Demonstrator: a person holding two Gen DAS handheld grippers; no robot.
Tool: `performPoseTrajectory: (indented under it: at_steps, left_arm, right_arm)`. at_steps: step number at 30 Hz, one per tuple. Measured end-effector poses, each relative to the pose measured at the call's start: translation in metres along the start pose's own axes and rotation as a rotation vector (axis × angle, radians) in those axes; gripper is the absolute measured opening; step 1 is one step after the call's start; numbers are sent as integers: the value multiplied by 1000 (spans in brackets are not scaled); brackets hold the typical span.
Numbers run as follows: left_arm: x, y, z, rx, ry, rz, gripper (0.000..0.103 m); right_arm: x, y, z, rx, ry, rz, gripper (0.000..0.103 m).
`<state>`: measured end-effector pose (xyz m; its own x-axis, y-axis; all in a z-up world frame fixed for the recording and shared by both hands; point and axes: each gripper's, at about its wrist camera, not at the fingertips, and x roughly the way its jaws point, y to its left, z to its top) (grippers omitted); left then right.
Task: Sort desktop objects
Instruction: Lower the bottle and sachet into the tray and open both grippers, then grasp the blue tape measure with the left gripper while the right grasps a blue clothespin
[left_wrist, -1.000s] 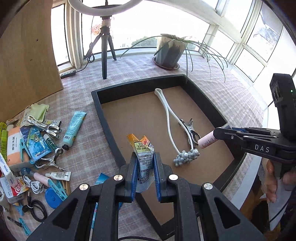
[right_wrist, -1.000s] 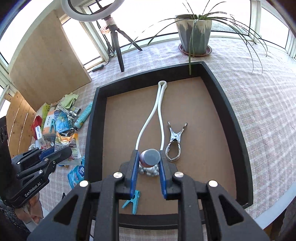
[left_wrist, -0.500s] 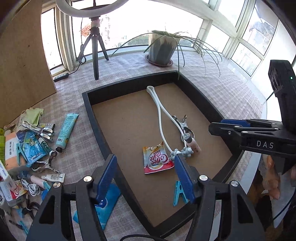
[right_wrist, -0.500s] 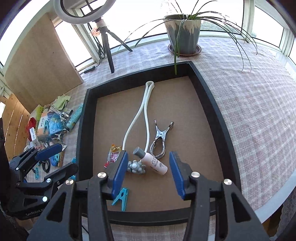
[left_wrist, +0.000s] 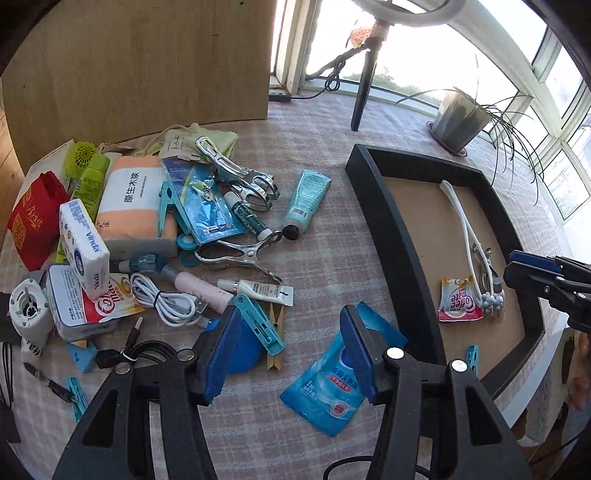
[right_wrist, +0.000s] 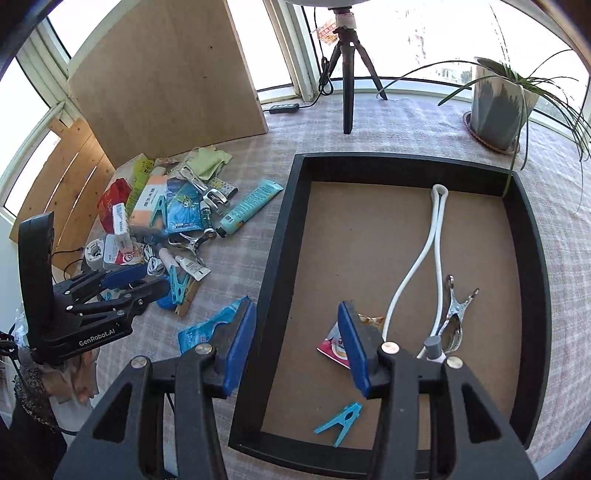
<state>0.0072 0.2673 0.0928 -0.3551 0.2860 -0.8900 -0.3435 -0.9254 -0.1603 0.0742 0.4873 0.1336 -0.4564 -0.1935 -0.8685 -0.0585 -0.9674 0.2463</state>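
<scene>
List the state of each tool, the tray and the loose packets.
Left tool: jaws closing, nothing between them.
Right tool: open, empty.
Black tray: partly filled.
Coffee-mate sachet: flat in tray.
Blue wipe packet: flat on tablecloth, outside tray.

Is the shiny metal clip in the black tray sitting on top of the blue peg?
No, the metal clip lies beside the white cord in the black tray, well apart from the blue peg nearer the tray's front edge.
</scene>
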Motion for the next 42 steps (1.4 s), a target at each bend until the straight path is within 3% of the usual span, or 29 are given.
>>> performPoseTrajectory:
  at_steps: [5,11,15,20,27,29,34,42]
  left_arm:
    - [5,33,-12,-38,20,31,51]
    - [17,45,-25,-3,33,73,53]
    - [23,39,-29,48,43,63,53]
    - [31,30,-34,106,52,48,58]
    - [42,36,-30,81,56,34,58]
    - [45,37,-29,81,58,33,58]
    - [52,36,-29,79,65,30,58]
    - [63,32,-27,95,72,49,56]
  right_arm:
    - [27,40,6,-93,53,60,46]
    - [72,87,14,-132,134,149,45]
    - [107,109,22,-131,211,196,37]
    - [142,131,28,-156,274,178,34]
    - [173,146,31,-184,335,141,29]
    - [176,149,30,-205,335,112,28]
    - [175,145,31,-224,326,73,13]
    - [165,124,32,-165,315,96,12]
